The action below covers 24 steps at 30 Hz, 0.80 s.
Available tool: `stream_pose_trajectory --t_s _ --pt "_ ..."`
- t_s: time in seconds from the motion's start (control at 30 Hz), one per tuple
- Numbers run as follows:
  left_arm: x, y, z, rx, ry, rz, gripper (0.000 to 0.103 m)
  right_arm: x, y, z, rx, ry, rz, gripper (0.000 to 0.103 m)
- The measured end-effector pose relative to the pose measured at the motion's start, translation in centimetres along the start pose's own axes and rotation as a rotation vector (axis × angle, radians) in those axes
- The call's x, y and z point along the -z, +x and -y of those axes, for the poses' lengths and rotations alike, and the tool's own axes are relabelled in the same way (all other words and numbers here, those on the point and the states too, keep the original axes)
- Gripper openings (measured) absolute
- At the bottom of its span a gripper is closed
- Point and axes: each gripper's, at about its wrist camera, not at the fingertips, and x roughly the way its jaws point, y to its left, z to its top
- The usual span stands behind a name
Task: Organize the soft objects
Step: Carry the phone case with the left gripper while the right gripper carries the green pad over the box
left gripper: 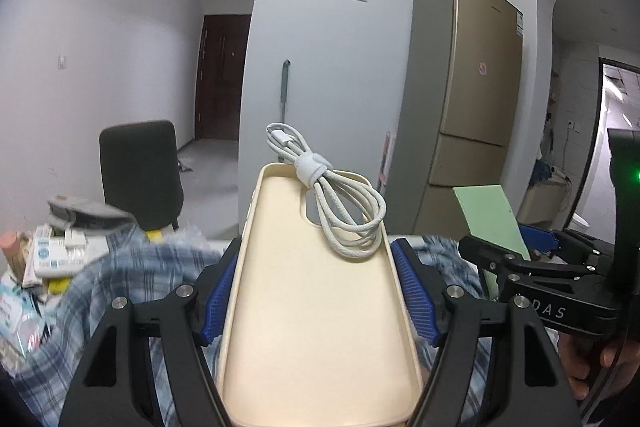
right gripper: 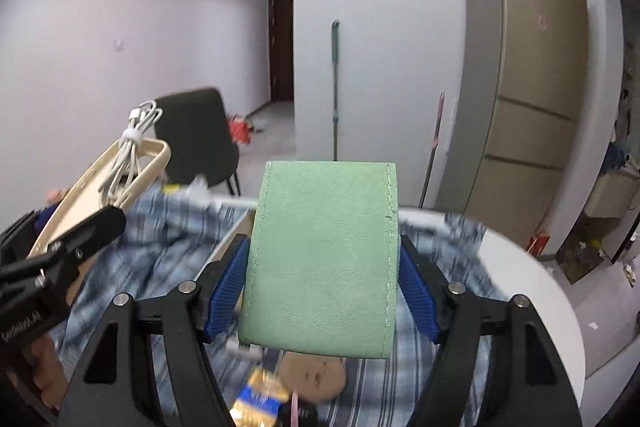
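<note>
Left gripper [left gripper: 320, 283]: we see its jaws closed partway on the cream phone case [left gripper: 320, 307], blue pads pressing the case's two long edges.
Phone case: we hold it raised above the clutter, open side up, camera cutout at the far end; the right wrist view shows it tilted, far end higher [right gripper: 100, 183].
Cable [left gripper: 336, 199]: a white braided charging cable, coiled and bound with a strap, lies on the far end of the case, its plug end sticking out past the rim.
Right gripper [right gripper: 322, 283]: we see its jaws closed partway on the green pouch [right gripper: 324, 259], pads against its stitched side edges.
Green pouch: held up above the plaid cloth; from the left wrist view one corner of it shows to the right [left gripper: 492, 219].
Plaid cloth [left gripper: 120, 287]: a blue and white checked fabric spread under both grippers, rumpled.
Tabletop [right gripper: 540, 299]: white and round-edged, showing at the right beside the cloth.
Small items: boxes and packets [left gripper: 52, 259] heaped at the left of the cloth; we cannot tell what each is.
Background: a dark chair [left gripper: 140, 171] and a gold fridge [left gripper: 468, 99] stand beyond.
</note>
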Motion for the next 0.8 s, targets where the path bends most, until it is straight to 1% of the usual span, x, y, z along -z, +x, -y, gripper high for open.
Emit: stream_pose_trajectory --t_s 0.07,0.17,0.27,0.33,0.43,0.5,0.6,0.73,0.8 --pt "-1.5 1.0 0.3 -0.011 0.005 0.011 0.074 -1.4 1.1 0.3 0.000 0.014 0.010 0.070" --pt "-3.4 3.3 1.0 -0.017 0.019 -0.024 0.074 -2.4 3.2 0.9 0.006 0.051 0.005 0.070" --pt "-4.5 5.9 1.4 -0.009 0.022 -0.067 0.074 -2.2 5.2 1.7 0.000 0.090 -0.015 0.070" --pt "-4.7 7.4 1.6 -0.006 0.024 -0.082 0.074 -1.6 6.9 2.2 0.008 0.095 -0.046 0.070" --pt "-4.4 9.2 1.2 -0.008 0.009 -0.101 0.074 -0.5 9.1 2.9 0.021 0.099 -0.103 0.070" --pt "-4.0 10.6 0.9 -0.016 0.011 -0.123 0.074 0.2 10.4 3.0 0.004 0.111 -0.135 0.070" --pt "-3.0 12.5 0.4 -0.031 0.027 -0.156 0.074 1.1 12.3 2.7 0.025 0.091 -0.160 0.070" --pt "-1.2 15.7 -0.6 -0.016 0.015 -0.227 0.074 3.3 15.3 2.1 0.012 0.079 -0.245 0.070" --pt "-0.1 17.3 -0.8 -0.030 0.030 -0.260 0.074 4.4 16.7 2.1 0.009 0.078 -0.281 0.070"
